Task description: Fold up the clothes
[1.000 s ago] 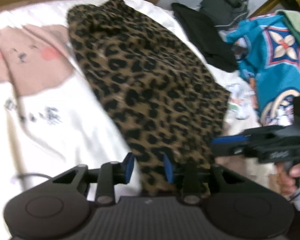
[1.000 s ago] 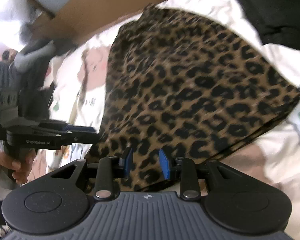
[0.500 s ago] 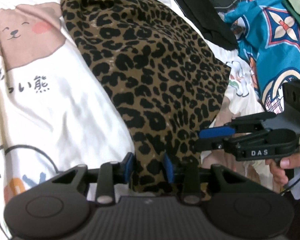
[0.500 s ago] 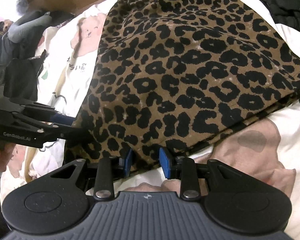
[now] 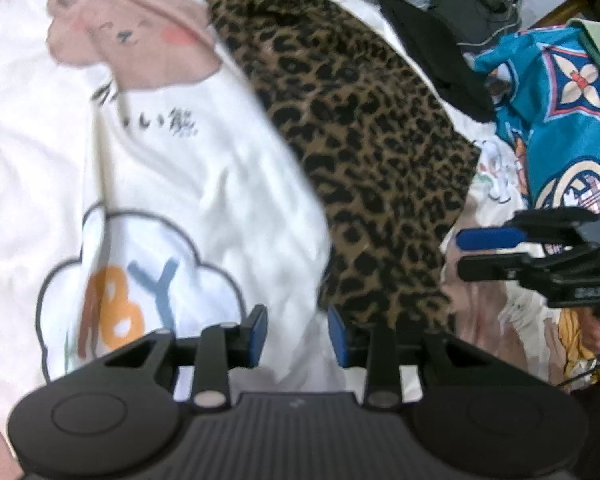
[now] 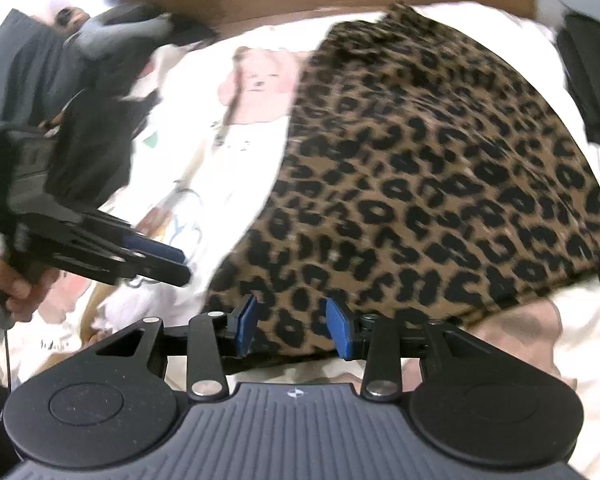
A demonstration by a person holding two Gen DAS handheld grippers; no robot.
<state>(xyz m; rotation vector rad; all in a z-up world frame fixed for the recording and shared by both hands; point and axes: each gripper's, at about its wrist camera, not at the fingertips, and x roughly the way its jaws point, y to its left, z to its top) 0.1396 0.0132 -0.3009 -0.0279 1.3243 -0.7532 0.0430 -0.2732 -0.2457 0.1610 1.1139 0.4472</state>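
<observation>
In the left wrist view, the left gripper [image 5: 298, 334] stands open on white bedding, and the folded leopard-print fabric garment [image 5: 364, 148] runs diagonally from upper centre to just right of it. The right gripper [image 6: 291, 326] (jaws just opening) straddles the garment's near edge, unpressed, so it is nearer.

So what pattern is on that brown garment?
Leopard print, black spots on brown garment, clearest in the right wrist view.

Bright, even indoor light in both my wrist views; white bedsheet [image 5: 228, 168] near blown out. Motion blur smears leopard-print garment [image 6: 440, 184], esp. right view. Fisheye bends edges, corners go dark. Shadows soft.
</observation>
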